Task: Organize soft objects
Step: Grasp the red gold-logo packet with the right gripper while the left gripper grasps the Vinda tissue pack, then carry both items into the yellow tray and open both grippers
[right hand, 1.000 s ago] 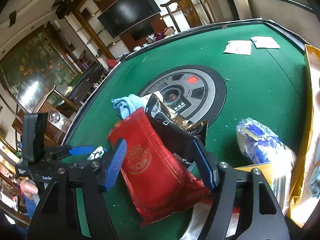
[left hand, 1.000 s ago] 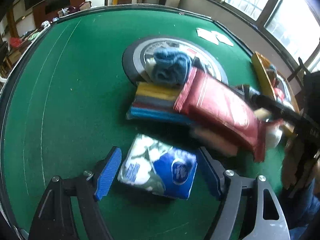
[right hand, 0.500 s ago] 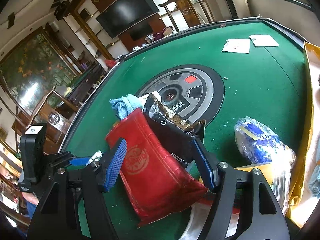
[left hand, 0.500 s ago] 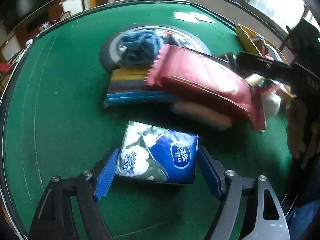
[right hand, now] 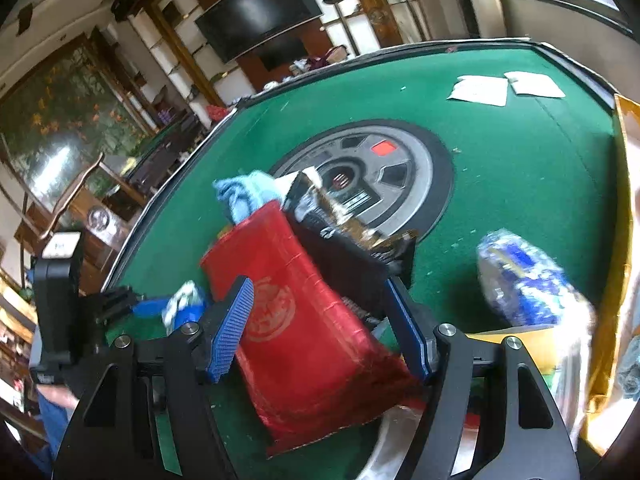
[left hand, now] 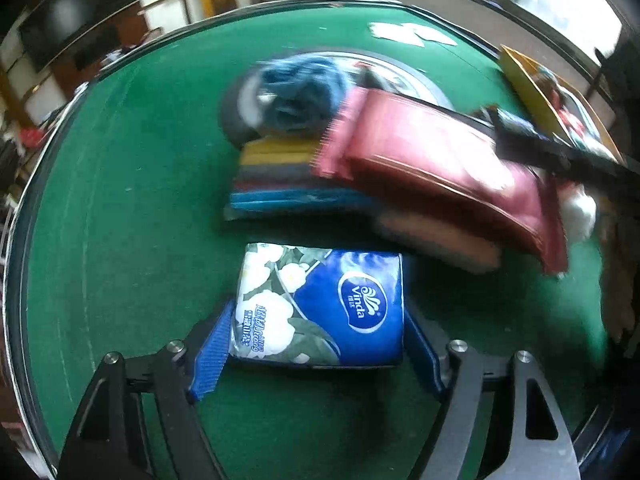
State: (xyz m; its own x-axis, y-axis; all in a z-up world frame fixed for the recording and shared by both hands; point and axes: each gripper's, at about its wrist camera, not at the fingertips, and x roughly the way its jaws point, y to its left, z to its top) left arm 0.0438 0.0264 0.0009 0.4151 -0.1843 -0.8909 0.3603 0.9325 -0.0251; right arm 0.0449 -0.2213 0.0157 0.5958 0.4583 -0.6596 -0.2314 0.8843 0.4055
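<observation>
Low in the left wrist view, left gripper (left hand: 318, 350) spread wide around a blue and white floral tissue pack (left hand: 320, 304), blue pads (left hand: 210, 354) just beside its two short sides; contact too close to call, pack lying flat on the green felt table (left hand: 120, 200). Above it in the frame, a striped folded cloth (left hand: 276, 178) with a crumpled blue towel (left hand: 300, 96) at its far end, over the edge of the round grey centre panel (left hand: 236, 108). Across the right half, a red foil pouch (left hand: 436, 168) slanting down over a pale pink item (left hand: 436, 236), blurred. In the right wrist view, right gripper (right hand: 320, 328) wide apart, straddling the same red foil pouch (right hand: 304, 328) and a black snack bag (right hand: 348, 256) beside it; pads near both sides, no firm pinch visible. Light blue towel (right hand: 244, 192) just beyond the pouch at centre frame. Right of centre, a blue and white wrapped pack (right hand: 524, 280), blurred, next to a yellow box (right hand: 622, 200) along the right edge. Two white paper sheets (right hand: 480, 90) at upper right on the felt.
</observation>
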